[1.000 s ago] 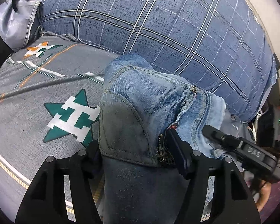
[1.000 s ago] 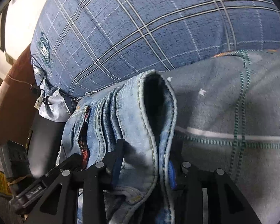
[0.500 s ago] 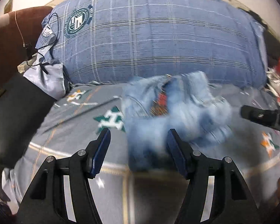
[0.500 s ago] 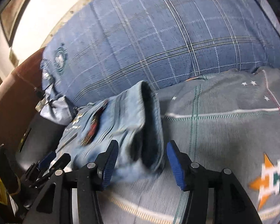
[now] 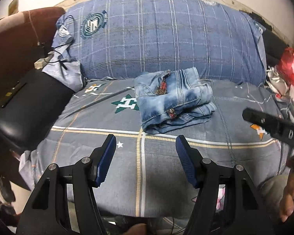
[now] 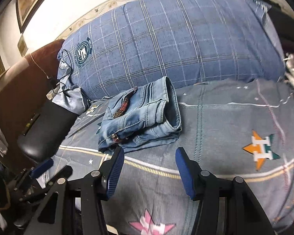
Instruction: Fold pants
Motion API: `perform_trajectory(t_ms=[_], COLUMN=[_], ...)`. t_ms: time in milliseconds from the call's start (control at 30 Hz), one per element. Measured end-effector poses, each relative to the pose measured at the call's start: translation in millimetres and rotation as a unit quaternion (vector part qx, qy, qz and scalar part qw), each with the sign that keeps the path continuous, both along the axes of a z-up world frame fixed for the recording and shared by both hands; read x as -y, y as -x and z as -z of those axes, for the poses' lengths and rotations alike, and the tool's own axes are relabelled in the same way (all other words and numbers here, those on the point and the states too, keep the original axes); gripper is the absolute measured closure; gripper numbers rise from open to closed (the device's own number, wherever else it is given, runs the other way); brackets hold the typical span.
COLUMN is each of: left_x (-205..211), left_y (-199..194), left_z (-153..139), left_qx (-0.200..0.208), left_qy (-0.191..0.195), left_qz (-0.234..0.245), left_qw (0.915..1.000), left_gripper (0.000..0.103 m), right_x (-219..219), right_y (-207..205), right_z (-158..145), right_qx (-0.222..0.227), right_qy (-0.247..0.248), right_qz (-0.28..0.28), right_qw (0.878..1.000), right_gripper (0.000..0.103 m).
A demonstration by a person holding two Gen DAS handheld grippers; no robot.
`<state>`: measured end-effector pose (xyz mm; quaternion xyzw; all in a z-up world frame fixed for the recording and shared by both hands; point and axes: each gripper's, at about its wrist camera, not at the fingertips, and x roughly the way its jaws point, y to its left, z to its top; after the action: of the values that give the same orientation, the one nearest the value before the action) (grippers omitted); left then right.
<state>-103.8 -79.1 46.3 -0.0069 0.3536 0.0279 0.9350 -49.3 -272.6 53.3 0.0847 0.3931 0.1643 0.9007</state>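
- Jeans first: the faded light-blue denim pants [image 5: 174, 105] sit folded into a chunky bundle on the grey patterned bedsheet [image 5: 186, 156], right up against the big blue plaid pillow [image 5: 166, 39].
- Left gripper [image 5: 145, 150] hangs over the bed with its jaws apart, nothing between the blue pads, well short of the bundle.
- Right gripper [image 6: 150, 160] has just been opening its jaws and is empty too, its left pad near the bundle's front edge.
- Looks to me like the fold is done and this is the let-go step.
- Next move, if any, is just neatening the loose bottom layer.
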Motion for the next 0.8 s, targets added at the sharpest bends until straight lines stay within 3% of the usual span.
perform_trajectory(t_ms=[200,533,800], left_x=[-1.6,5.8,4.7], left_y=[8.9,19.2,19.3], left_z=[-13.0,-29.6,-30.5], left_qx=[-0.003,0.012,0.01], left_qy=[0.011,-0.006,-0.005], left_qz=[0.002,0.01,0.006], left_qw=[0.9999,0.9999,0.9999], left_gripper=[0.039,0.039,0.039], right_x=[-4.4,-5.6,-7.7], right_y=[24.2,47.8,48.8], right_z=[-17.7,-40.4,-39.6], right_qx=[-0.003,0.019,0.017], right_qy=[0.01,0.012,0.012], right_qz=[0.001,-0.001,-0.008], right_qw=[1.0,1.0,1.0], right_gripper=[0.051,0.051,0.05])
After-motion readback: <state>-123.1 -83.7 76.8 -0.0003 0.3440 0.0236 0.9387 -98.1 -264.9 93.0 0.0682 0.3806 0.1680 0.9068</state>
